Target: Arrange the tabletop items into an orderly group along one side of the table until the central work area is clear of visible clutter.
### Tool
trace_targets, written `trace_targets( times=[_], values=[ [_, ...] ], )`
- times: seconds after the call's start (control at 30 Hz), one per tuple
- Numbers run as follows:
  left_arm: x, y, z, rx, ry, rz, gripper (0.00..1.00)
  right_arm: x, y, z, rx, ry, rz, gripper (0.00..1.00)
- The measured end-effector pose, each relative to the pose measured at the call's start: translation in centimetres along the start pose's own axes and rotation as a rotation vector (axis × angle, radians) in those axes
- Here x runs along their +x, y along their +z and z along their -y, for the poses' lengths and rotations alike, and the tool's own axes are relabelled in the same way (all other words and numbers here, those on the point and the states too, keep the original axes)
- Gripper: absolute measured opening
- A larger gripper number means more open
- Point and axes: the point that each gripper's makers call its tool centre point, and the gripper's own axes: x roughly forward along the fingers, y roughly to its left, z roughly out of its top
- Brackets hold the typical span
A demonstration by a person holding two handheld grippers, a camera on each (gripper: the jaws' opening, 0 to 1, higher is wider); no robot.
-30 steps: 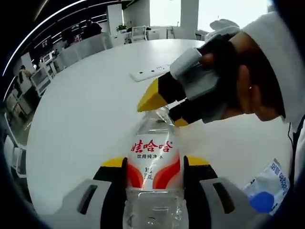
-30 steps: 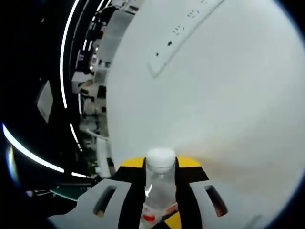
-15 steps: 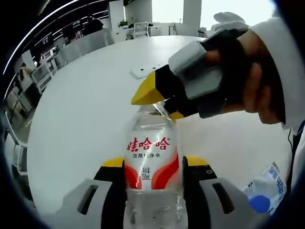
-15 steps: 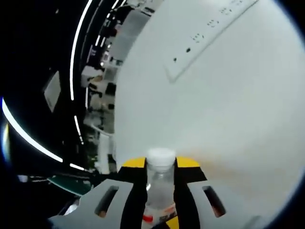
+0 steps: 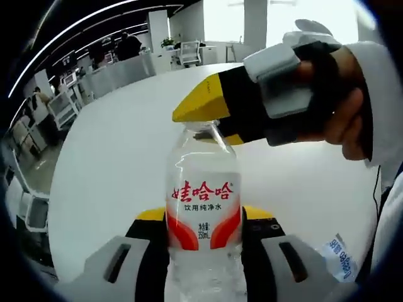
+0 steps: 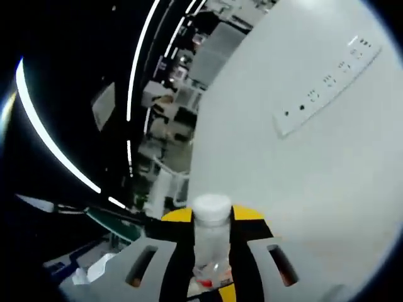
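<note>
Now, starting at the left of the left gripper view, office chairs (image 5: 60,107) and desks stand beyond the far left edge of the white table (image 5: 113,157). At the near middle the left gripper (image 5: 204,217) has its jaws closed against the sides of a clear water bottle (image 5: 203,207), gripping it at the red and white label. The bottle stands upright between the jaws and blocks the table surface behind it. Just above, the right gripper (image 5: 211,119) comes in from the right, and its yellow-tipped jaws sit at the bottle's neck, hiding the cap. A hand (image 5: 340,100) in a white sleeve holds that gripper at the upper right. Near the lower right edge, a blue and white packet (image 5: 340,258) lies on the table, well apart from the bottle.

In the right gripper view, dark office space with light strips fills the left side. At the near middle the right gripper (image 6: 212,217) has its jaws closed narrowly on the bottle's neck, with the white cap (image 6: 211,207) standing just above the yellow tips. To the right, the table (image 6: 302,201) spreads wide, and a white power strip (image 6: 327,82) lies on it at the far upper right, well apart from the bottle.
</note>
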Motion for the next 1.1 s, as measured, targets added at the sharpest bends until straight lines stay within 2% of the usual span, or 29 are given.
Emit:
trace_targets(
  times=[0.1, 0.27, 0.43, 0.5, 0.57, 0.63, 0.7, 0.73, 0.8, 0.87, 1.0, 1.1],
  values=[
    [-1.7, 1.0, 0.4, 0.05, 0.03, 0.028, 0.43, -1.6, 0.1, -2.5, -0.045, 0.048, 0.003, 0.17],
    [-4.5, 2.6, 1.9, 0.059, 0.047, 0.094, 0.43, -4.3, 0.0, -5.3, -0.117, 0.121, -0.001, 0.16],
    [-6.5, 3.2, 3.3, 0.036, 0.061, 0.146, 0.46, -6.5, -1.1, -8.9, -0.322, 0.207, -0.036, 0.16],
    [-7.6, 4.0, 3.6, 0.033, 0.088, 0.2, 0.46, -7.3, -1.2, -10.5, -0.401, 0.246, -0.026, 0.16],
    [-8.7, 4.6, 4.2, 0.01, 0.083, 0.247, 0.47, -7.8, -1.4, -11.4, -0.457, 0.266, -0.028, 0.16],
    [-9.8, 5.2, 4.7, -0.005, 0.088, 0.293, 0.55, -8.3, -1.7, -12.1, -0.492, 0.28, -0.039, 0.17],
    [-10.7, 5.7, 4.5, 0.009, 0.129, 0.34, 0.76, -8.8, -1.9, -12.5, -0.487, 0.277, -0.033, 0.17],
    [-11.3, 5.5, 4.7, 0.013, 0.141, 0.352, 0.88, -8.9, -2.1, -12.7, -0.496, 0.28, -0.034, 0.17],
    [-12.2, 4.9, 4.7, 0.01, 0.17, 0.353, 1.0, -9.2, -2.4, -12.9, -0.55, 0.275, -0.044, 0.17],
    [-13.2, 4.0, 4.7, 0.012, 0.193, 0.342, 1.0, -9.4, -2.6, -13.1, -0.615, 0.259, -0.044, 0.17],
    [-15.0, 2.2, 5.1, 0.021, 0.224, 0.328, 1.0, -9.4, -2.9, -13.5, -0.67, 0.241, -0.042, 0.17],
    [-16.8, -0.8, 5.2, 0.026, 0.267, 0.289, 1.0, -9.4, -2.9, -13.3, -0.687, 0.226, -0.043, 0.17]
  ],
)
